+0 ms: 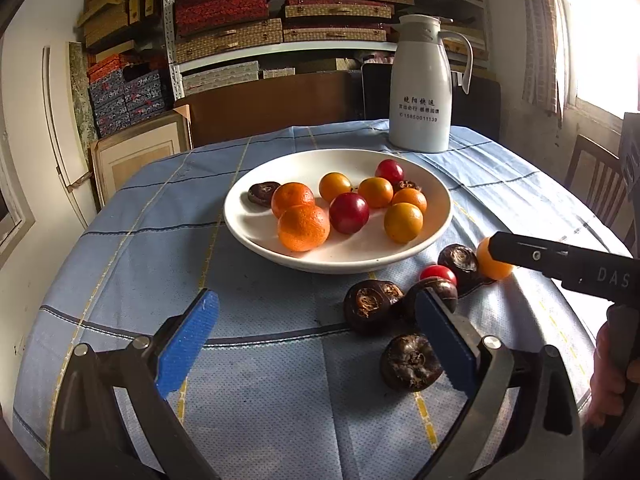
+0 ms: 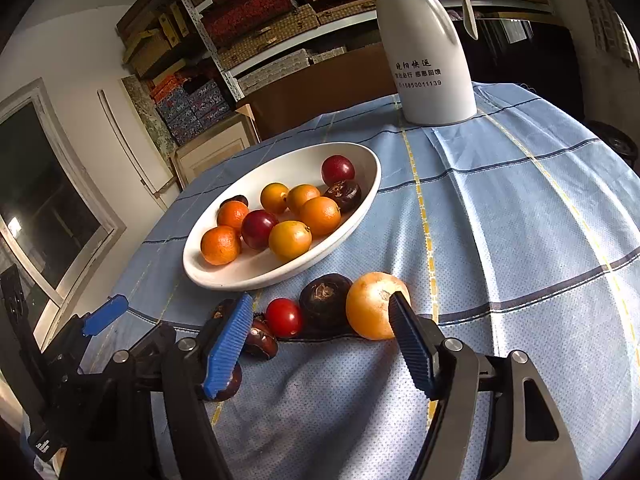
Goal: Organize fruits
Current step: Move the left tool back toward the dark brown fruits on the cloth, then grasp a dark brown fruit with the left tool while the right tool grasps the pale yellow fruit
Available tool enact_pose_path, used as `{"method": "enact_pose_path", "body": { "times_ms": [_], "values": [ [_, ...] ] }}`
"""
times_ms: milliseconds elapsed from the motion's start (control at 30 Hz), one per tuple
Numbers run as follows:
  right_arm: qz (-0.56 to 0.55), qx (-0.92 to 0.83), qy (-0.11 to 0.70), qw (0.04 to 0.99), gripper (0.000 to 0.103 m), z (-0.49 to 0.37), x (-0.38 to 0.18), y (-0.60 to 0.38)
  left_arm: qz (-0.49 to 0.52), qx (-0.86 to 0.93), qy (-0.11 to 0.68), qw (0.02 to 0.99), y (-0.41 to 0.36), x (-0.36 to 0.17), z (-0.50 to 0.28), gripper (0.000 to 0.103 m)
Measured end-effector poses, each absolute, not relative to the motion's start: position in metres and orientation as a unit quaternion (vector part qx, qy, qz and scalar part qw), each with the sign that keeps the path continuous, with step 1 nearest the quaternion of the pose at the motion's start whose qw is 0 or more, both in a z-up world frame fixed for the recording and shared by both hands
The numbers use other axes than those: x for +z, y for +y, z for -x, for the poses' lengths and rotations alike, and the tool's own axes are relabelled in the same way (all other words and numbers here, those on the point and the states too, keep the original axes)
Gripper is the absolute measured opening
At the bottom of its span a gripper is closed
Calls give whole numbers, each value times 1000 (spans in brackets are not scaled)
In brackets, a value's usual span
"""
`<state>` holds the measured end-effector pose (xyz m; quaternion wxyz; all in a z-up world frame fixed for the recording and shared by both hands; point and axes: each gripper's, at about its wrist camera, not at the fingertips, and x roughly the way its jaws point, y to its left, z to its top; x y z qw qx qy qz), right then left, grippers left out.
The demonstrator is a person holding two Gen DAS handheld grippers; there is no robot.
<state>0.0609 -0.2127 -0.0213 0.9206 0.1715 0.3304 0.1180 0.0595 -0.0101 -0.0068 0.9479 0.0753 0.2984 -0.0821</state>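
Right gripper jaws wide, nothing held; yellow fruit on cloth just beside right pad, plate beyond; shift right to straddle fruit, avoid dark nut touching it, close gently; left gripper open, empty, hovering near loose nuts.

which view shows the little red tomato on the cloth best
The right wrist view: the red tomato sits whole and close on the tablecloth, between the right gripper's open fingers. In the left wrist view only its top shows, behind a dark water chestnut.
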Motion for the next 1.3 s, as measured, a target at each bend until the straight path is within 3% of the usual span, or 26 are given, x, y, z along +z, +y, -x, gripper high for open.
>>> {"method": "enact_pose_path", "body": {
  "times_ms": [400,867,933,1000,1033,1167,1300],
  "values": [
    [-185,113,348,912,73,-63,-28,-234,-81,-112,314,939,-17,-12,-57,97],
    [-178,108,347,915,73,-51,-30,-251,-97,-219,388,890,-46,-35,-67,97],
    [-176,108,350,914,73,-51,-31,-250,-93,-221,395,887,-46,-38,-69,90],
    [-174,106,357,912,73,-53,-33,-249,-86,-230,411,878,-46,-43,-75,57],
    [-172,105,362,910,73,-55,-34,-248,-84,-232,419,874,-46,-45,-77,53],
    [-161,103,373,908,73,-59,-37,-242,-83,-233,420,873,-47,-46,-77,42],
    [-131,93,378,912,73,-69,-37,-231,-83,-234,420,873,-47,-46,-77,42]
  ]
}}
